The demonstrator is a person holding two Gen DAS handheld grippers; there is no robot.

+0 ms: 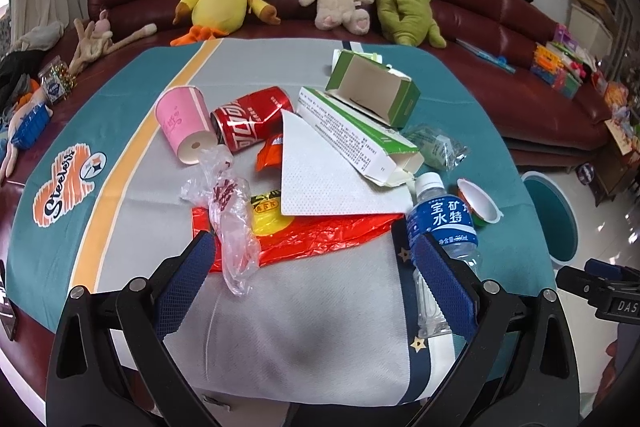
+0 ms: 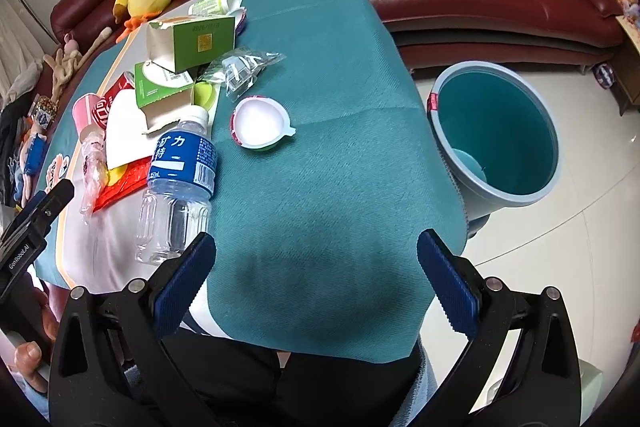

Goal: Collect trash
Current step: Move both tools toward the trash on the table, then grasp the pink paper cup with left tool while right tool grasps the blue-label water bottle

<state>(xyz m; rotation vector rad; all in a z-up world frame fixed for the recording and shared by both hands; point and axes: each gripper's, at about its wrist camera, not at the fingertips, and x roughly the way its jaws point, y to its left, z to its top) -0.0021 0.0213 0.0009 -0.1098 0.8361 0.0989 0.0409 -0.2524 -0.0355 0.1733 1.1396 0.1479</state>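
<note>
the worktop has a teal and grey cloth over it and the trash sits bunched on its left half, with the blue bin on the floor off the right edge, open and nearly empty as far as i can tell.

biggest risk imo is the cloth itself: drag anything sideways and it could bunch up and pull the whole pile along. next is the water bottle lying on its side near the front edge, round and slick, so a pinch off-centre would probably squirt it out and roll it off. the white napkin and the red plastic bag overlap, so grabbing one likely lifts the other. the clear wrapper is floppy and could snag on a pad. the little yogurt cup is light and might tip.

left hand-held gripper is spread wide over the bag and wrapper, holding nothing. right hand-held gripper is also wide apart, over bare cloth near the bottle.

left wrist view shows the pink paper cup and crushed cola can clearly, but only a sliver of the bin. right wrist view shows the bin's inside and the gap between it and the worktop, plus a bit of a hand at the lower left.
</note>
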